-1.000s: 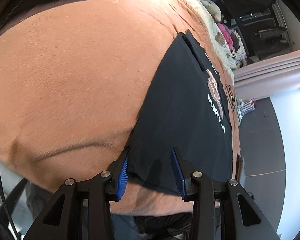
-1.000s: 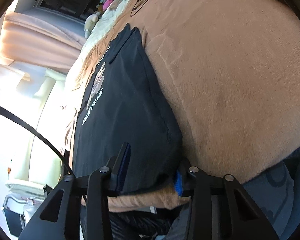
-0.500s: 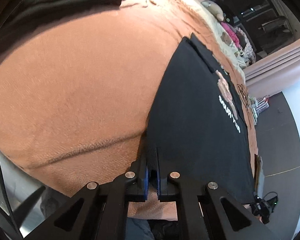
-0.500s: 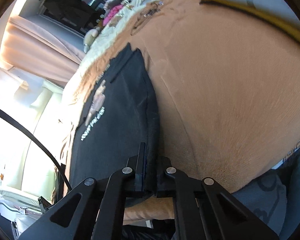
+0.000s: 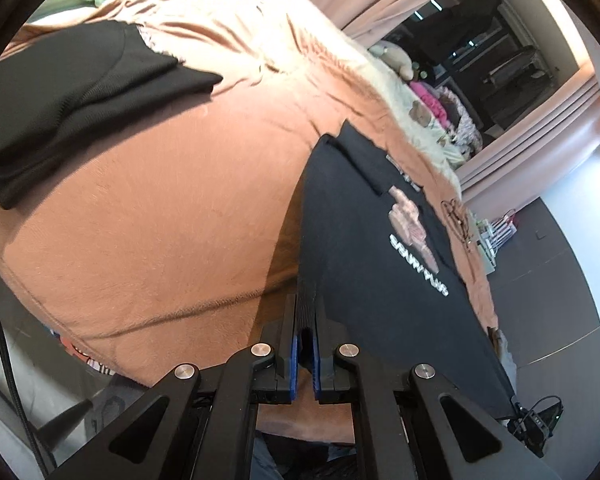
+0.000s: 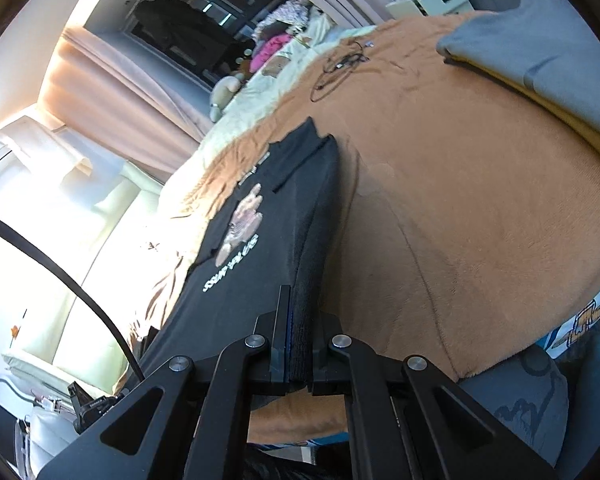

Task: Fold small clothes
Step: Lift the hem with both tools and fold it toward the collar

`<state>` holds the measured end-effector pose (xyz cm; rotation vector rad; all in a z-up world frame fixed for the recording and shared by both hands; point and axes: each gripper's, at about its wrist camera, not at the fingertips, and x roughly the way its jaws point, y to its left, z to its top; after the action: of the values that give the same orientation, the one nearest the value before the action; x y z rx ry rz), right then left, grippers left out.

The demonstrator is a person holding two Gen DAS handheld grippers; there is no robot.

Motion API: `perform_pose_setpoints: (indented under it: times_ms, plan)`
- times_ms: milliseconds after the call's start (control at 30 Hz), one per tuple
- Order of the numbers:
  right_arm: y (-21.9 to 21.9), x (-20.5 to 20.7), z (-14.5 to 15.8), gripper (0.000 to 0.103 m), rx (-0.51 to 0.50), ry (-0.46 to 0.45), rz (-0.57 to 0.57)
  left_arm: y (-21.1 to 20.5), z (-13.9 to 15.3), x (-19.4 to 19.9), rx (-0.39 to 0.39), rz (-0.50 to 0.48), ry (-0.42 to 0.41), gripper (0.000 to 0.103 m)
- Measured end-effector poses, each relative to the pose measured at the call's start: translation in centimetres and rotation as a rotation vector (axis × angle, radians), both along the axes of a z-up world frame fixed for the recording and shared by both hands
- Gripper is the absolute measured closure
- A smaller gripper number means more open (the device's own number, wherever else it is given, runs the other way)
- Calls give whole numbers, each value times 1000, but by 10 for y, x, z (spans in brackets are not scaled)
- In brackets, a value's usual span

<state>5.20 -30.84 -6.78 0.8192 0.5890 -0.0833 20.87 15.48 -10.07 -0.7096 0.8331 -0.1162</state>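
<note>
Left gripper (image 5: pixel 305 312) was clamped on the near left corner of the black T-shirt (image 5: pixel 364 240), right gripper (image 6: pixel 300 316) pinched the near right corner — jaws fully closed on fabric. Shirt's near edge was raised off the brown blanket (image 5: pixel 160 208) on the bed, its far end lying flat — print side up.

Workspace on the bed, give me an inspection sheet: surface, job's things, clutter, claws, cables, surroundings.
Surface: brown blanket spread over the bed.
Job's things: black T-shirt with a printed front, near hem lifted off the blanket.
Clutter: folded black garment at the left; grey garment at the far right.
Claws: left claw shut on the T-shirt's near left corner; right claw shut on its near right corner.
Cables: thin black wire coiled on the blanket beyond the shirt.
Surroundings: pink curtains; soft toys at the bed's far end.
</note>
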Motion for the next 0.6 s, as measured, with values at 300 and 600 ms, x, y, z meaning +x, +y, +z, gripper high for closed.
perform_pose_setpoints:
  times_ms: [300, 600]
  plan:
    - [2, -33, 3, 102, -10, -38, 18, 5, 17, -44, -22, 15, -55, 99]
    - [5, -69, 7, 102, -25, -78, 38, 2, 36, -103, -29, 7, -128, 99]
